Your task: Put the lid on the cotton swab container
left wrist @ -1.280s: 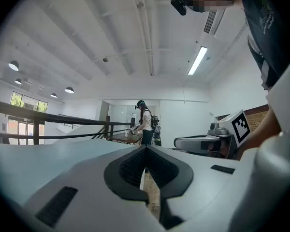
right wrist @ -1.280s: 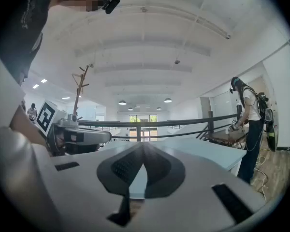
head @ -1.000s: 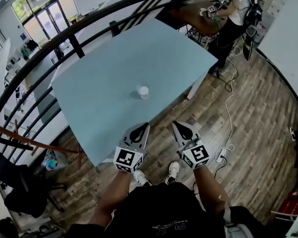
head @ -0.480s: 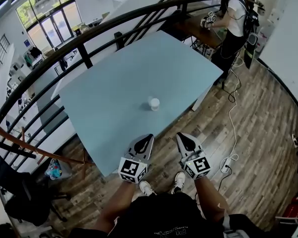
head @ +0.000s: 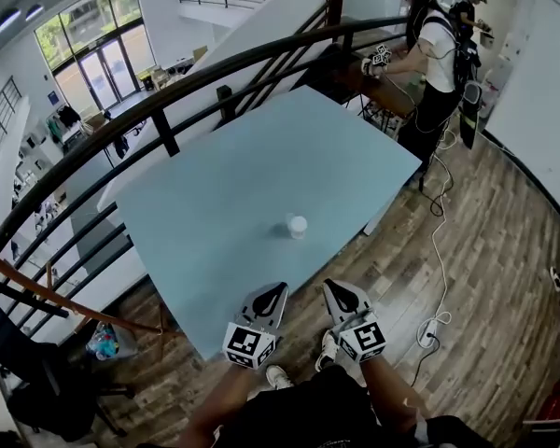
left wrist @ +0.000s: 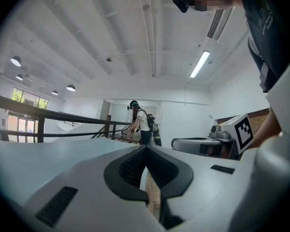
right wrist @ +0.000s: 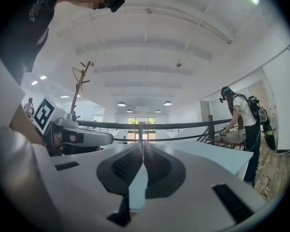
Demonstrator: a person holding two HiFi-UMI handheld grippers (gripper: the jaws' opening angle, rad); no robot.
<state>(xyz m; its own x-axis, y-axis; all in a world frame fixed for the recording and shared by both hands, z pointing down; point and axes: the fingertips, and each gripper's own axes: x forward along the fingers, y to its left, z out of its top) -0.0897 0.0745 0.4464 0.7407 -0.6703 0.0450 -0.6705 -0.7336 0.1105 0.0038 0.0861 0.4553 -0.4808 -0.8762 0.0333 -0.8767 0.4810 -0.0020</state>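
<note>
A small white cotton swab container (head: 297, 225) stands alone on the light blue table (head: 215, 203), near its front edge. A clear part shows at its left side; it is too small to tell the lid from the body. My left gripper (head: 278, 289) and right gripper (head: 331, 287) hover side by side in front of the table edge, a short way short of the container. Both are shut with nothing between the jaws. The left gripper view (left wrist: 146, 148) and the right gripper view (right wrist: 142, 145) show the pads closed together and look level over the table.
A black railing (head: 168, 96) runs behind the table. Another person (head: 429, 54) with grippers works at a wooden table at the far right. A white cable (head: 437, 250) and power strip lie on the wooden floor to my right.
The head view has shifted, so the table and container sit lower and more to the right in the picture. Both grippers remain shut and side by side.
</note>
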